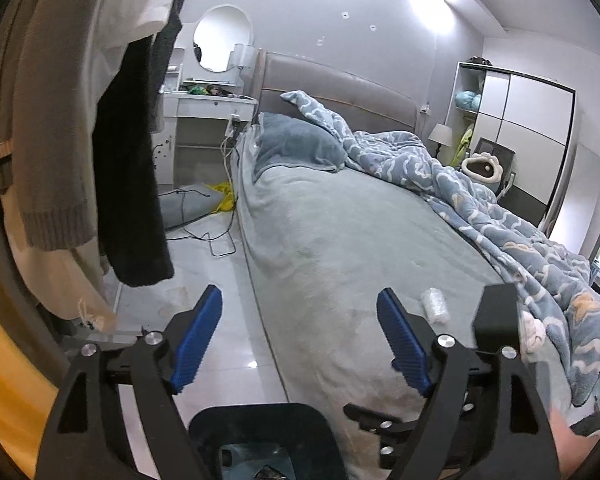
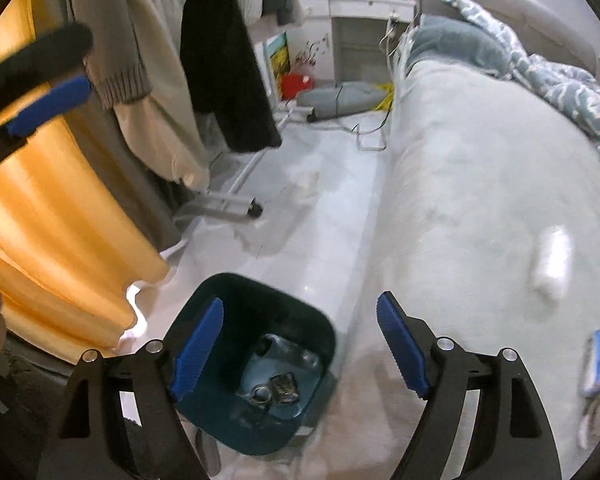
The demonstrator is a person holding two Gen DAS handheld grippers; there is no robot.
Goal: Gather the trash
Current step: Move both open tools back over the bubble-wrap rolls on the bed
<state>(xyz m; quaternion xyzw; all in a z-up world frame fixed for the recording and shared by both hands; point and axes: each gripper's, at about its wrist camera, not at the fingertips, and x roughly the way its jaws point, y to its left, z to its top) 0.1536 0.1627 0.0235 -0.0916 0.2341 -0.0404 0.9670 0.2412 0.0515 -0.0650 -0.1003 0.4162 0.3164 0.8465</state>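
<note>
My left gripper (image 1: 300, 340) is open and empty above the bed's near edge. A crumpled clear plastic bottle (image 1: 435, 306) lies on the grey-green bed sheet (image 1: 340, 232), just right of my left gripper. My right gripper (image 2: 300, 344) is open and empty, above the dark teal trash bin (image 2: 204, 420) on the floor beside the bed. The bin holds some crushed cans (image 2: 276, 392). The bottle shows blurred in the right wrist view (image 2: 552, 260). A blue-and-white wrapper (image 2: 598, 360) lies on the bed at the far right. The bin's rim (image 1: 256, 412) shows in the left wrist view.
Clothes hang on a rack (image 2: 220, 60) to the left, with its wheeled base (image 2: 236, 204) on the floor. An orange curtain (image 2: 60, 220) hangs at left. A patterned blue duvet (image 1: 500, 208) covers the bed's right side. Cables (image 1: 212, 240) lie on the floor near a white desk (image 1: 204, 120).
</note>
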